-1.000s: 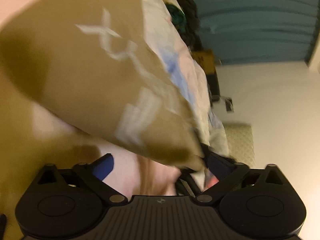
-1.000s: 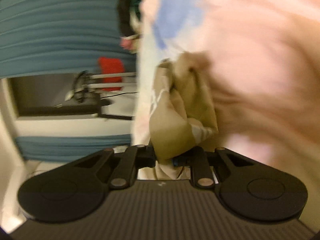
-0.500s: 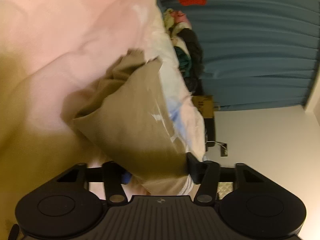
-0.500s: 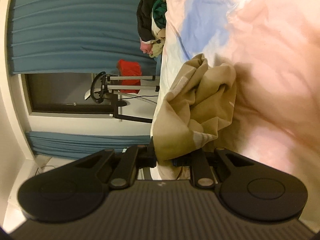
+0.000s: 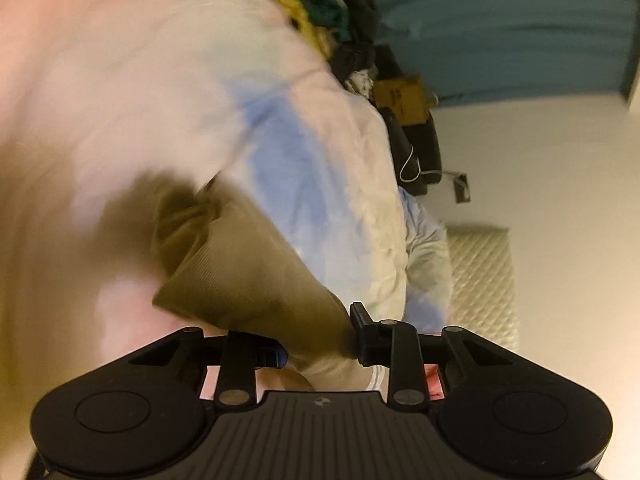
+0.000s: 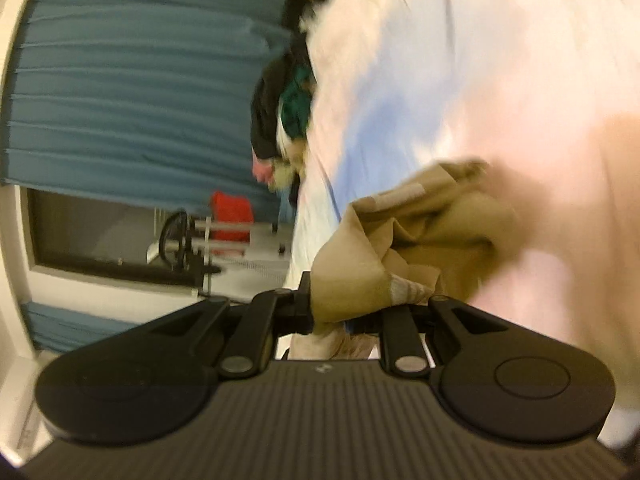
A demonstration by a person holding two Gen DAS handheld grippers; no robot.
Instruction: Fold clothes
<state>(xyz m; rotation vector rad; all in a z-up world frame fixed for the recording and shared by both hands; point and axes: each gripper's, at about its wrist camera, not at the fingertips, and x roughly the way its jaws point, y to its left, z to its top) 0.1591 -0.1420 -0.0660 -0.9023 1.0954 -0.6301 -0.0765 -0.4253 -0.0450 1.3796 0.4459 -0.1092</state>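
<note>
An olive-tan garment (image 5: 248, 276) with pale printed marks hangs bunched over a bed covered in pink, white and blue bedding (image 5: 168, 92). My left gripper (image 5: 318, 344) is shut on one edge of it, the cloth filling the gap between the fingers. In the right wrist view the same tan garment (image 6: 416, 240) is crumpled in folds, and my right gripper (image 6: 348, 312) is shut on another part of it. Both views are tilted sideways and blurred. The rest of the garment is hidden behind its own folds.
A pile of dark, green and yellow clothes (image 5: 332, 20) lies at the far end of the bed. Teal curtains (image 6: 140, 92) cover the wall. A red item on a metal rack (image 6: 230, 220) stands beside the bed. A cardboard box (image 5: 400, 96) and a quilted mat (image 5: 480, 280) are near the wall.
Both grippers have swung with the garment, and the views are more blurred. The cloth has dropped lower and bunched tighter in the left wrist view, exposing more bedding.
</note>
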